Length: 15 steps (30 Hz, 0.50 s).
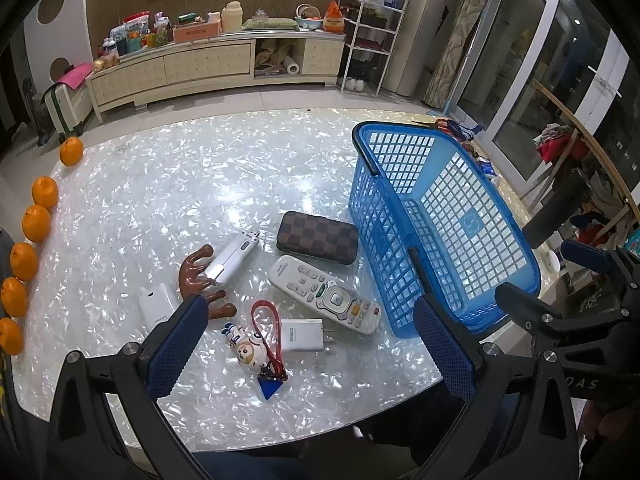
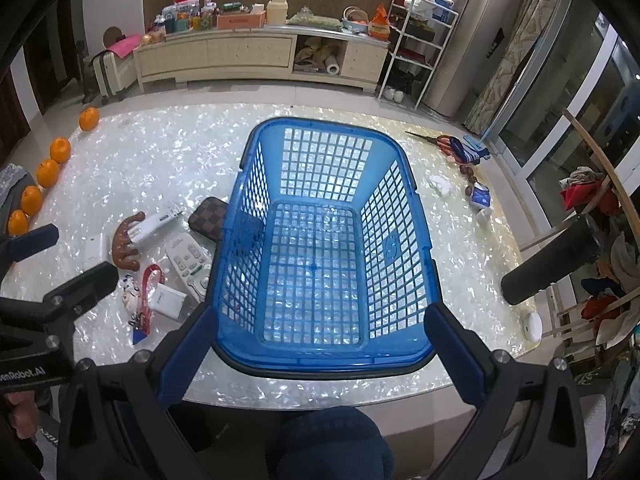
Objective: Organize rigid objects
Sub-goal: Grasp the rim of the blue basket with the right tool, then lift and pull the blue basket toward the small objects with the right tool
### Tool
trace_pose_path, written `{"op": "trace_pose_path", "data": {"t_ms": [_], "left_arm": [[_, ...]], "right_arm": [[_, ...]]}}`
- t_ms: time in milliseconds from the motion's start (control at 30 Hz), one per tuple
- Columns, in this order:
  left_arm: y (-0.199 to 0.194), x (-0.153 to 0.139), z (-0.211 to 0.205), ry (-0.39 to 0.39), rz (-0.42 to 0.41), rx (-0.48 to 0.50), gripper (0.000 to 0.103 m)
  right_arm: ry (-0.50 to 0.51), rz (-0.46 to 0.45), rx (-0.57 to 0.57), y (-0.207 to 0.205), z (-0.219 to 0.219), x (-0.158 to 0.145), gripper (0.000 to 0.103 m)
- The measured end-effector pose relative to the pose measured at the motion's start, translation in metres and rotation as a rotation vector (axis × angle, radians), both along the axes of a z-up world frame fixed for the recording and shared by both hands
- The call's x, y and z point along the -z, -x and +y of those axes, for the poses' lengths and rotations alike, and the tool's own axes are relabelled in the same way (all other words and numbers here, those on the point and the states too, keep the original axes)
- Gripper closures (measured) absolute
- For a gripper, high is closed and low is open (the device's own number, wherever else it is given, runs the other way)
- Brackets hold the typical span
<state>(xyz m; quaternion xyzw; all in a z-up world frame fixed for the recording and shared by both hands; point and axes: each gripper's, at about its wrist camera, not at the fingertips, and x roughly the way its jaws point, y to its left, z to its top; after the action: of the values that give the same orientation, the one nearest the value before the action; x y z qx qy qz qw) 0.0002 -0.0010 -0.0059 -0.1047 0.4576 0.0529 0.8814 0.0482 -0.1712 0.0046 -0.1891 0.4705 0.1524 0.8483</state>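
Observation:
An empty blue mesh basket stands on the pearly table. Left of it lie a white remote, a brown checked case, a white charger, a small figurine on a red strap, a brown antler-shaped piece and a white folding device. My left gripper hangs open above the charger and figurine. My right gripper is open over the basket's near rim.
Several oranges line the table's left edge. Scissors and small wrappers lie at the far right. A dark bottle and a white disc sit by the right edge. A white box lies beside the antler piece.

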Motion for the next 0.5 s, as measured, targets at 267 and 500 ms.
{"op": "trace_pose_path", "data": {"t_ms": [267, 500], "left_arm": [[-0.002, 0.016, 0.015, 0.019, 0.024, -0.026, 0.0], [-0.003, 0.034, 0.026, 0.024, 0.06, -0.042, 0.0]], "right_arm": [[0.052, 0.041, 0.04, -0.019, -0.012, 0.011, 0.0], [0.066, 0.071, 0.073, -0.04, -0.026, 0.018, 0.0]]}}
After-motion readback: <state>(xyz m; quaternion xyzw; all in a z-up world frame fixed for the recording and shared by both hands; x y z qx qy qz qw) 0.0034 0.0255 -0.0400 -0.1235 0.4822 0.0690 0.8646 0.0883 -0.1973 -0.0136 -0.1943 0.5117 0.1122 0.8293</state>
